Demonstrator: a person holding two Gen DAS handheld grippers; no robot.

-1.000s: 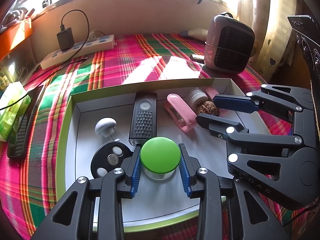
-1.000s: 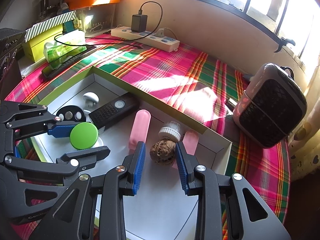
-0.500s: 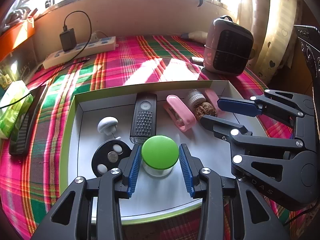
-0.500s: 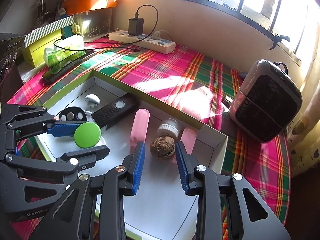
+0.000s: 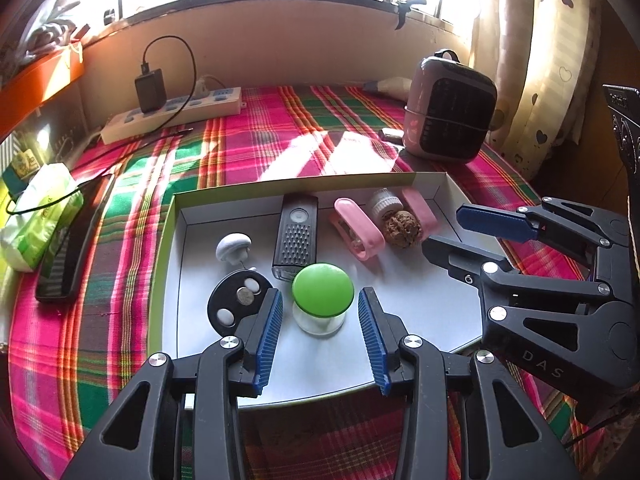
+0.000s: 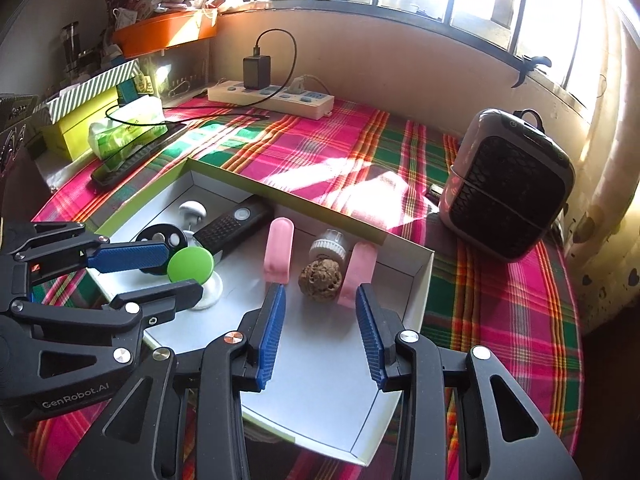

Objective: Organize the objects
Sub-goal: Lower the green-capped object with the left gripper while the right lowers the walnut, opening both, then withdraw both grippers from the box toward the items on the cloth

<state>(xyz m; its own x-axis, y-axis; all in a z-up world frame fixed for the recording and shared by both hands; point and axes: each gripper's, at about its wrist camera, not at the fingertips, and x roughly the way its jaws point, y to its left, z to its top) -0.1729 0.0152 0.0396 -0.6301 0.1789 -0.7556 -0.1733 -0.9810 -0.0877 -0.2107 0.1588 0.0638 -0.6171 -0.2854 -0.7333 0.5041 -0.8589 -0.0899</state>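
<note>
A shallow white box (image 5: 176, 216) with a lime-green rim sits on a tabletop covered by a pink, green and orange plaid cloth (image 5: 256, 148), in strong sunlight from a row of windows behind. The left gripper (image 5: 320, 328) reaches into the near edge of the box, its blue-padded fingers (image 5: 268, 332) spreading apart on either side of a small clear jar with a round green lid (image 5: 322, 289); a visible gap shows between each pad and the jar, which stands upright on the box floor. The right gripper (image 6: 320, 324) hovers over the right part of the box, its fingers (image 6: 272, 332) also spreading, with nothing pinched between them; a brown wrinkled walnut (image 6: 321, 275) lies on the box floor just ahead of the tips. Beside the walnut are a pink oblong case (image 6: 279, 249) on one side, a second pink piece (image 6: 359, 273) on the other, and a small white-capped bottle (image 6: 329, 245) just behind it. Farther left in the box lie a black remote-like device (image 5: 295, 240), a white mushroom-shaped knob (image 5: 233, 245), and a black round disc holding button cells (image 5: 237, 300), which sits just beside the left finger. Outside the box, a white power strip (image 5: 172, 114) with a black charger (image 5: 150, 89) plugged in lies near the wall, a small pink-grey heater (image 5: 450, 108) stands at the far right, and a green tissue pack (image 5: 36, 216) and a dark flat device (image 5: 74, 236) lie at the left.
</note>
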